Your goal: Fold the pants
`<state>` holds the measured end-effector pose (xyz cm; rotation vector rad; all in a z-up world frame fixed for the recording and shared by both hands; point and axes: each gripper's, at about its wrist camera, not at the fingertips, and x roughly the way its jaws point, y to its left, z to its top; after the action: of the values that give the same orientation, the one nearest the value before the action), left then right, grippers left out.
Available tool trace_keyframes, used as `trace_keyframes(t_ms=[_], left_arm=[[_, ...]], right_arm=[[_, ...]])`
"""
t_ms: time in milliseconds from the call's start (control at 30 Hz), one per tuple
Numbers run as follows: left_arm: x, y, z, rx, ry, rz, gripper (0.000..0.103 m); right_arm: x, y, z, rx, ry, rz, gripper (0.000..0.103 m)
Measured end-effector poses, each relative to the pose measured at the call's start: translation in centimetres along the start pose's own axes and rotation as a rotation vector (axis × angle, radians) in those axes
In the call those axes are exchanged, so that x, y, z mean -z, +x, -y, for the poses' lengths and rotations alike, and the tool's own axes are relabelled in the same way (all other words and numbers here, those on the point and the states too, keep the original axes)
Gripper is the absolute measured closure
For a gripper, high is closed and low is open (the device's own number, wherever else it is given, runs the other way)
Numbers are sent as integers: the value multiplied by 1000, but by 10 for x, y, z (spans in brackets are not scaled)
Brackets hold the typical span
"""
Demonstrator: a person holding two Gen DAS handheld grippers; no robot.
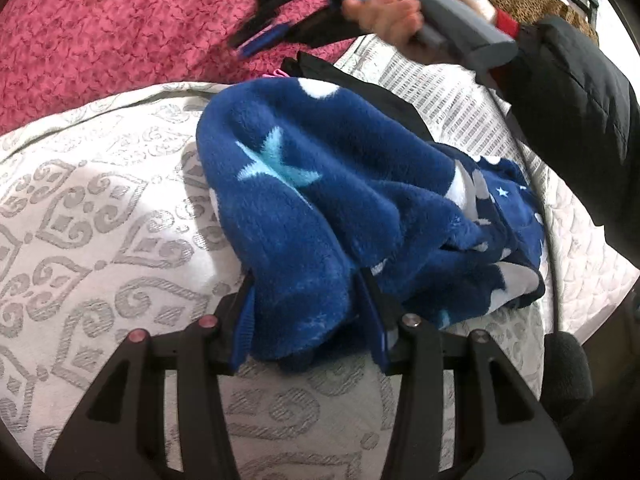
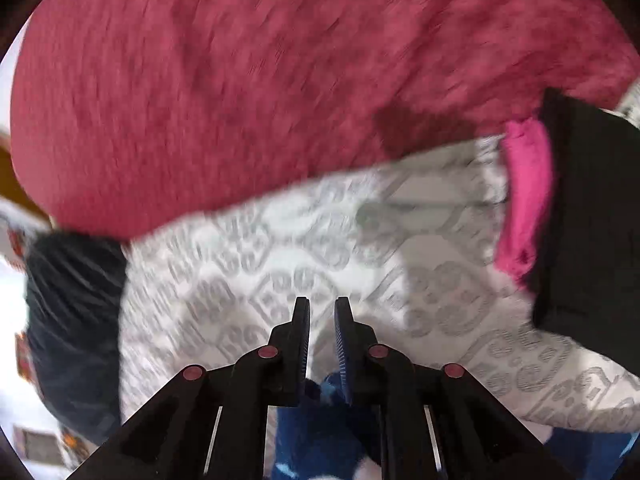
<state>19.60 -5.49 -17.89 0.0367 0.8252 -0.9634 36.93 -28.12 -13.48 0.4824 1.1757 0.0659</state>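
Observation:
Blue fleece pants [image 1: 320,168] with pale stars lie bunched on the patterned white mattress [image 1: 100,200]. My left gripper [image 1: 306,280] is shut on their near edge, and the thick fleece fills the space between its fingers. My right gripper [image 1: 260,32] shows as a blur high at the back of the left wrist view, held by a hand [image 1: 384,12], with no cloth hanging from it. In its own view the right gripper [image 2: 322,304] has its jaws almost together with nothing between the tips. A bit of the pants [image 2: 316,420] shows below its fingers.
A red textured blanket [image 1: 120,20] covers the far part of the bed. A folded black garment [image 2: 592,220] with a pink piece [image 2: 524,200] lies beyond the pants. Another dark cloth [image 2: 72,320] lies at the left. A black sleeve [image 1: 572,112] reaches in from the right.

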Motion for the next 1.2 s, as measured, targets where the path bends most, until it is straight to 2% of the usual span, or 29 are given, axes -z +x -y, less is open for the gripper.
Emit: trace_keyframes(t_ms=[67,133,200,233,367,467,500,567,633,700,800,867,933,967,1000,1033,1067,1133,1200], left_arm=[[-1,-1,-3,3,-12,1,55],[-1,-4,-7,3,-20,5,55],[-1,-6,-8,6,-29,11,55],[-1,-6,-10,11,-37,12,55],[-2,-5,-14,25,-59,8,55],[-2,-3,-17,35,-73,-3,55],[-2,-2,-17,35,-77,-8,55],[-3,-4,-14,10,-77,-24,55],[-4,-10,-8,-33,-80,-33,55],[-1,-19,-1,-60,-91,-37,55],[1,-28,6,-105,-93,-48,55],[0,-31,10,-137,-87,-60,55],[-4,-31,12,-166,-81,-71,55],[-5,-30,12,-175,-78,-73,55],[-7,-29,13,-184,-75,-76,55],[-9,-27,13,-196,-75,-82,55],[-9,-26,12,-206,-76,-88,55],[-10,-24,11,-212,-79,-96,55],[-10,-24,12,-206,-85,-96,55]], right_arm=[[2,-11,7,24,3,-14,89],[19,-21,6,50,-52,-60,86],[49,-39,16,85,-85,-64,77],[69,-50,24,100,-79,-56,76],[142,-102,83,97,41,-15,74],[190,-136,132,124,151,43,60],[199,-139,141,116,171,49,59],[205,-139,153,51,242,50,59],[199,-132,147,-47,236,61,57],[186,-123,139,-89,217,70,47],[165,-99,120,-115,185,68,37],[157,-75,115,-87,184,21,31],[156,-53,120,-44,262,-48,35],[158,-52,122,-65,287,-46,77],[158,-55,123,-88,296,-36,95],[160,-68,121,-97,304,14,95],[163,-89,116,-81,285,100,95],[170,-133,100,-15,188,243,95],[180,-160,98,50,141,285,90]])
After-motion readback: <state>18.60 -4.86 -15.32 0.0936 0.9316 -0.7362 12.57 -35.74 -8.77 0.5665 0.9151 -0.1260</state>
